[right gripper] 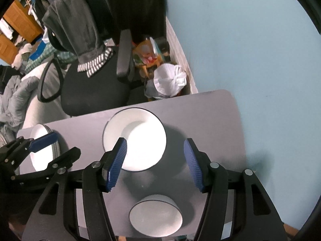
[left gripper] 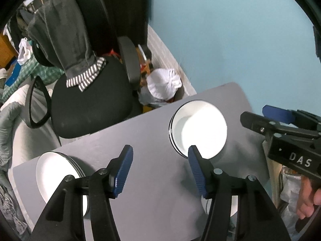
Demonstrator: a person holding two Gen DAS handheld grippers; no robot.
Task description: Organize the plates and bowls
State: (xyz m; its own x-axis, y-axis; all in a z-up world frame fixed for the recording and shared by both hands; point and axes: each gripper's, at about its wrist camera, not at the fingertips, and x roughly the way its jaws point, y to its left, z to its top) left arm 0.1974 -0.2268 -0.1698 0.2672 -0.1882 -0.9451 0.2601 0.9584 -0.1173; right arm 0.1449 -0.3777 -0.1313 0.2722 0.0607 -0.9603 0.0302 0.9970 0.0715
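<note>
**Both grippers open above the worktop, nothing held**

The left gripper [left gripper: 160, 172] hangs over the grey worktop [left gripper: 152, 184] with its blue pads spread apart and only bare surface between them. The right gripper [right gripper: 155, 164] is likewise parted and empty, pointing steeply down.

A stack of white bowls [right gripper: 138, 140] with dark rims stands near the middle of the worktop, just beyond the right gripper's fingertips. A single white bowl [right gripper: 156, 219] sits nearer, close to the front edge, apart from the stack. A stack of white plates [left gripper: 56, 174] lies at the worktop's left end, partly behind the left gripper's frame.

Past the far edge stands a black office chair [left gripper: 90, 104] with grey cloth draped over its back, against a pale blue wall [left gripper: 230, 40].
</note>
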